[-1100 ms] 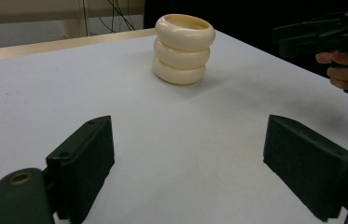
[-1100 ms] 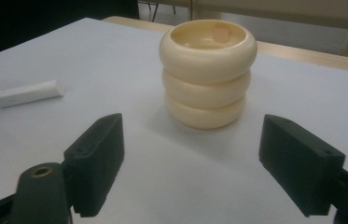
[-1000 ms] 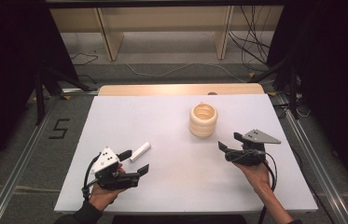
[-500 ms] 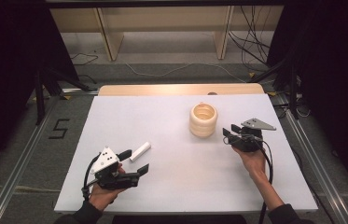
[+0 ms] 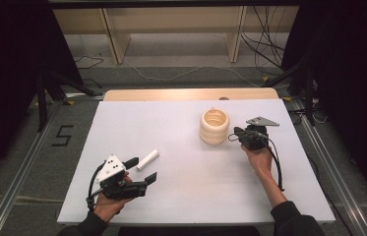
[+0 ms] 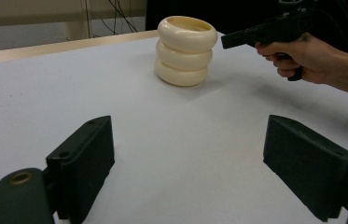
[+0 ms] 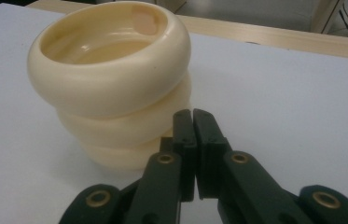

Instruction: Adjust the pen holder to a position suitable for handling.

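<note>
The left gripper (image 5: 140, 175) is held low at the near edge of the white table (image 5: 181, 196), jaws wide apart and empty; a small white cylinder (image 5: 147, 160) lies just beside it. Farther off, the right gripper (image 5: 236, 134) has just been closing, jaws now together on nothing, close beside the cream ringed cup (image 5: 214, 126). If pushed sideways, the cup is judged liable to slide or topple.

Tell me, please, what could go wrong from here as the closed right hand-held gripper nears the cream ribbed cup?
1. The right hand-held gripper, jaws just closed with nothing between them, is close beside the cream ribbed three-ring cup; a push could slide or tip it.
2. With the jaws shut it cannot grasp the cup without reopening.
3. The left hand-held gripper stands open beside the small white stick and could knock it away if moved carelessly.
</note>
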A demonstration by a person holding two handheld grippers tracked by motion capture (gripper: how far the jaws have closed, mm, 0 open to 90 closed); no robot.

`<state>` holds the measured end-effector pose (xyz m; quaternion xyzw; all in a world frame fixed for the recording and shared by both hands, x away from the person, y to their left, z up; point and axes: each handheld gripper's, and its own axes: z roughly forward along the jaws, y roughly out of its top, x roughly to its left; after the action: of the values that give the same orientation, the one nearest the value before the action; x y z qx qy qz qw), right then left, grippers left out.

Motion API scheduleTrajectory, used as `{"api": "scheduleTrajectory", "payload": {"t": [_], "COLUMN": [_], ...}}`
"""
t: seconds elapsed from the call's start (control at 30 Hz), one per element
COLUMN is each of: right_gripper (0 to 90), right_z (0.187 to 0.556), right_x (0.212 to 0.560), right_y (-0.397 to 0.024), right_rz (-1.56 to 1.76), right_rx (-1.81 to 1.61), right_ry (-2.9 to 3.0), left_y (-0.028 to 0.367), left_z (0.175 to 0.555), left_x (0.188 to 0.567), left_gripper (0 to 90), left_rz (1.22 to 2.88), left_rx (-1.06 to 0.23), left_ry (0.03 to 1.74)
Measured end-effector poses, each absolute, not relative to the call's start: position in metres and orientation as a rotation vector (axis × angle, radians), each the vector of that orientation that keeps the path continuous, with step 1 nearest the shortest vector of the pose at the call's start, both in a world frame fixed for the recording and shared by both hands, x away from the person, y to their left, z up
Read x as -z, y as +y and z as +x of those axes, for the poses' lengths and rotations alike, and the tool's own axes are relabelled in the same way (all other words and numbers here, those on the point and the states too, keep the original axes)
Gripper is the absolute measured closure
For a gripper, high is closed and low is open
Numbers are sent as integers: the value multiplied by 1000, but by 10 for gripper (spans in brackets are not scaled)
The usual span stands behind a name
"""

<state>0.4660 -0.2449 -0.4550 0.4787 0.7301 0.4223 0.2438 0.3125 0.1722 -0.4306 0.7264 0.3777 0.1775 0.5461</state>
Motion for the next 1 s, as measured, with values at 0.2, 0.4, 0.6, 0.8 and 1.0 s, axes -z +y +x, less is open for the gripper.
{"api": "scheduleTrajectory", "payload": {"t": [0.2, 0.4, 0.6, 0.8, 1.0], "right_gripper": [900, 900, 900, 900, 900], "right_z": [475, 485, 490, 493, 496], "right_x": [457, 462, 466, 469, 470], "right_y": [-243, -241, -240, -239, -232], "right_rz": [1312, 1352, 1372, 1381, 1394], "right_rx": [-1168, -1161, -1151, -1145, -1148], "right_ry": [2003, 1998, 1986, 1990, 1995], "left_y": [172, 173, 173, 173, 173], "left_z": [313, 313, 314, 314, 314], "left_x": [430, 431, 431, 431, 431], "left_gripper": [154, 154, 154, 154, 154], "left_rz": [1719, 1717, 1717, 1716, 1714], "left_rx": [-423, -422, -424, -421, -419], "left_ry": [896, 898, 906, 905, 907]}}
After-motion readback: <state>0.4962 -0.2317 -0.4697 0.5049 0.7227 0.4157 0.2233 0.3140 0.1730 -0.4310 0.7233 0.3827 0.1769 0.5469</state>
